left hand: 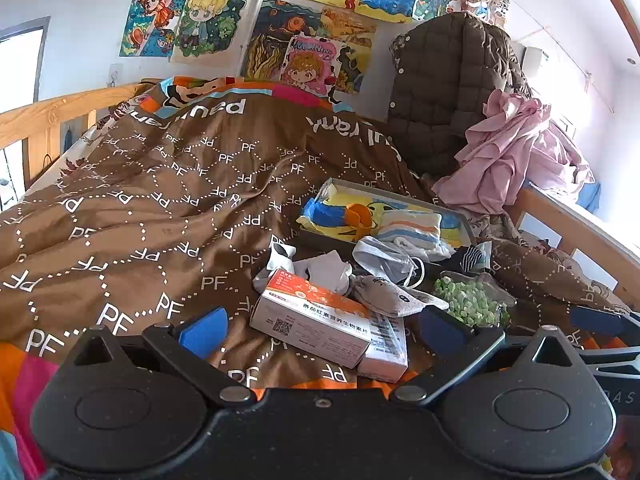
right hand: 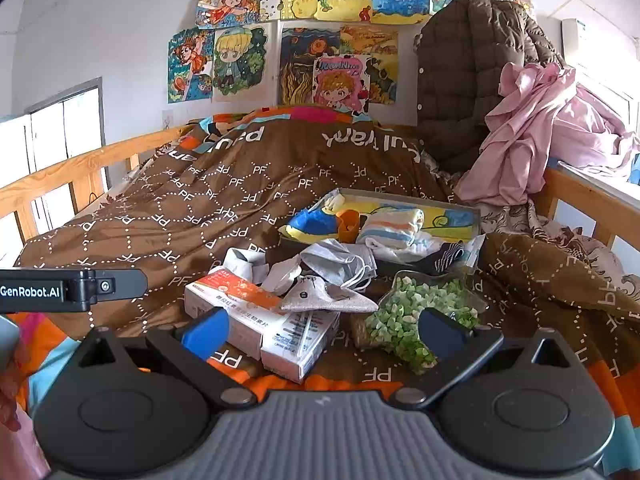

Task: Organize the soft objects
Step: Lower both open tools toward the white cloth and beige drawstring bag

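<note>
Soft objects: a heap of socks, masks and small cloth pieces on the brown bedspread (left hand: 152,200), just in front of a shallow tray (right hand: 472,210).

Left gripper (left hand: 322,330): jaws spread wide, nothing between the blue pads (left hand: 204,330). They hover above the near edge of the bed, touching nothing. Directly ahead, an orange-and-white medicine box (left hand: 308,312) lies in front of the tray, with a second white box (left hand: 384,354) tucked against it.

Right gripper (right hand: 324,332): jaws likewise wide apart and empty. Between them in view sit the medicine boxes and a clear bag of green pieces (right hand: 416,316), both nearer than the tray. Neither is touched.

Heap between boxes and tray: a grey sock (left hand: 396,294) draped over the box's far corner; a white-and-black sock (left hand: 280,258) behind the box; a grey face mask (left hand: 384,260) with white ear loops just before the tray's front rim; a dark striped sock (right hand: 448,258) at the tray's front right corner.

Tray contents: a folded striped cloth (right hand: 394,224) in pale orange, blue and white, spilling over the front rim; a blue-and-yellow soft item (right hand: 312,224) at the left end; an orange piece (right hand: 348,222) between them. The tray floor shows yellow and blue.

Beyond the tray to the right: a pink garment (left hand: 508,156) heaped on the wooden rail, and a dark quilted jacket (left hand: 444,92) behind it. Drawings (right hand: 320,40) cover the wall behind the tray.
</note>
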{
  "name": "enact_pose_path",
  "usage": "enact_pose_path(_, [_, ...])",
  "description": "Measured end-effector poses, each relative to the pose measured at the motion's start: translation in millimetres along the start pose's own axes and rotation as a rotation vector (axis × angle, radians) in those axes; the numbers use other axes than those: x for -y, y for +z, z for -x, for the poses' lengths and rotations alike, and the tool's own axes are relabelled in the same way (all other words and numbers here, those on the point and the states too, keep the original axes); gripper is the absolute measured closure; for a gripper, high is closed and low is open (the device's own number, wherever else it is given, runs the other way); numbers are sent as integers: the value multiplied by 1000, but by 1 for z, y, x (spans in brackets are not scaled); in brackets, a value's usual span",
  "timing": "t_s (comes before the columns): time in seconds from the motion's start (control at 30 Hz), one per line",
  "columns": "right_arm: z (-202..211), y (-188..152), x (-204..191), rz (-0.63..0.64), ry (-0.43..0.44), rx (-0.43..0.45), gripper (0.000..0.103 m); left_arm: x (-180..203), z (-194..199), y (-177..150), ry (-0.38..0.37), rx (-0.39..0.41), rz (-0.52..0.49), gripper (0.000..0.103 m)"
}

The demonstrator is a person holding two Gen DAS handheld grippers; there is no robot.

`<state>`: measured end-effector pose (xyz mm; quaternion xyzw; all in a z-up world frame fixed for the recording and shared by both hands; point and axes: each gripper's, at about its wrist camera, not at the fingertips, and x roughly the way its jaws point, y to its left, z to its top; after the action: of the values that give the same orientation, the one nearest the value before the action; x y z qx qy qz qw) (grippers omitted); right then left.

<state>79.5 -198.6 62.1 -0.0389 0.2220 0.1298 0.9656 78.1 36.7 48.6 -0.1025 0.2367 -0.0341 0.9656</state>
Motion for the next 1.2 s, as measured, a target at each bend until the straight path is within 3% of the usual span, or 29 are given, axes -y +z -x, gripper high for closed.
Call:
enact_pose_path(0.83, [-11, -1, -4, 10, 10, -27, 0, 0, -7, 4, 50, -24, 22, 1])
enact_pose_path(1.2, [-28, 9, -2, 55, -3, -26, 0, -14, -36, 21, 80, -34, 20, 1])
